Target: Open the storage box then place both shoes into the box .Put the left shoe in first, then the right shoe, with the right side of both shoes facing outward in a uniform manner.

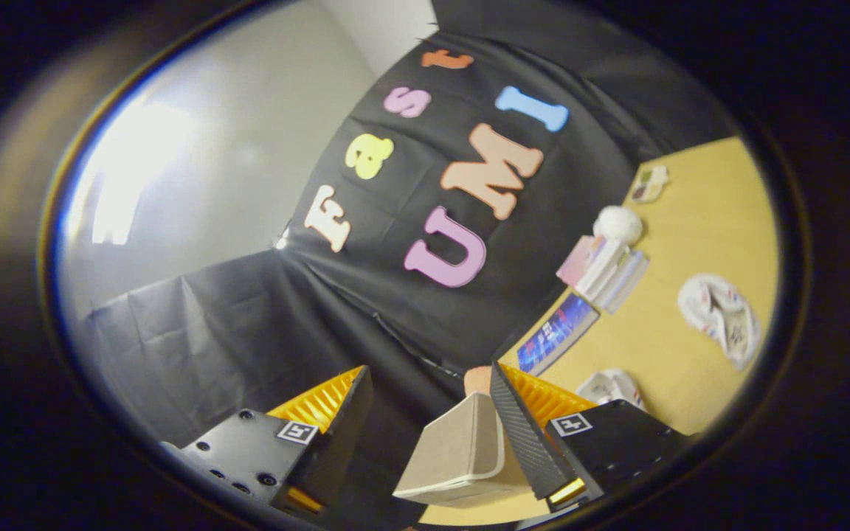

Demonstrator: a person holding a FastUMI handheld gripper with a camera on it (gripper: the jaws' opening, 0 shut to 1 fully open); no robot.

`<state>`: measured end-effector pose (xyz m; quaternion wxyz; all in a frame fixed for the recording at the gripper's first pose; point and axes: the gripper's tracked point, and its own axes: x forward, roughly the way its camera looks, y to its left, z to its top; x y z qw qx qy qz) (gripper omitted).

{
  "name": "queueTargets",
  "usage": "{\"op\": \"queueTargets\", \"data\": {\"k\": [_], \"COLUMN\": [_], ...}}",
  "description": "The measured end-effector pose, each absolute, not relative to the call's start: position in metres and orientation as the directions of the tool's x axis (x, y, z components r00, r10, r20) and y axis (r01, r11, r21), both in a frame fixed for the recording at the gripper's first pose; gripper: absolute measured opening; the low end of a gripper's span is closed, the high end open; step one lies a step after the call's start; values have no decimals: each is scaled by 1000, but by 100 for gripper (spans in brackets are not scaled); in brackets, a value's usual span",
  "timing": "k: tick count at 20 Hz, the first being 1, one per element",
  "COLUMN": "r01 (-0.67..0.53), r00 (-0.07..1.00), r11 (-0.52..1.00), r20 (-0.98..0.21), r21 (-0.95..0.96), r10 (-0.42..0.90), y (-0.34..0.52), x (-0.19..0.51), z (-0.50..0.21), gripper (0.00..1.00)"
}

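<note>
Booth, gripper view, camera tilted hard: the gripper (429,372) stands released, jaws wide apart. A tan, white-edged item (462,450) sits between the fingers, lying against the inner face of the right finger (521,435) and clear of the left finger (340,417), so only one side touches it. Whether it's a shoe or part of the storage box can't be told from this angle. A small pinkish rounded bit (477,380) shows just past the item's far end, next to the right fingertip; what it is can't be told either.

Beyond the right finger runs a yellow tabletop (698,206). On it, nearest the fingers, a crumpled white patterned piece (609,387); a bit farther, a flat blue booklet (558,332) by the table's edge. Farther on, a stack of books (606,269) w/ a white fluffy ball (617,223) at its far end. A larger white patterned piece (720,317) lies well apart from the stack, out on the open tabletop. A small pale item (650,183) sits at the far end.

Behind it all hangs the black cloth wall (248,324), w/ a plain white wall (248,147) above it.
</note>
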<state>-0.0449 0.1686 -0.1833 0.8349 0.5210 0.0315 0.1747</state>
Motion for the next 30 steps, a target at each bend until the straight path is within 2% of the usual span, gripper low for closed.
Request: {"op": "queueTargets", "data": {"k": [10,21,26,29,30], "r01": [-45,133,140,148,163], "r00": [965,958,957,955,948], "r11": [-3,-174,-183,-173,-152], "r20": [44,-81,-86,-95,-112], "r21": [999,976,973,974,975], "r10": [259,276,277,281,297], "y": [231,301,314,315,319], "x": [1,33,42,44,44], "z": [-286,-355,-351,-349,-353], "gripper": [97,97,96,81,71]}}
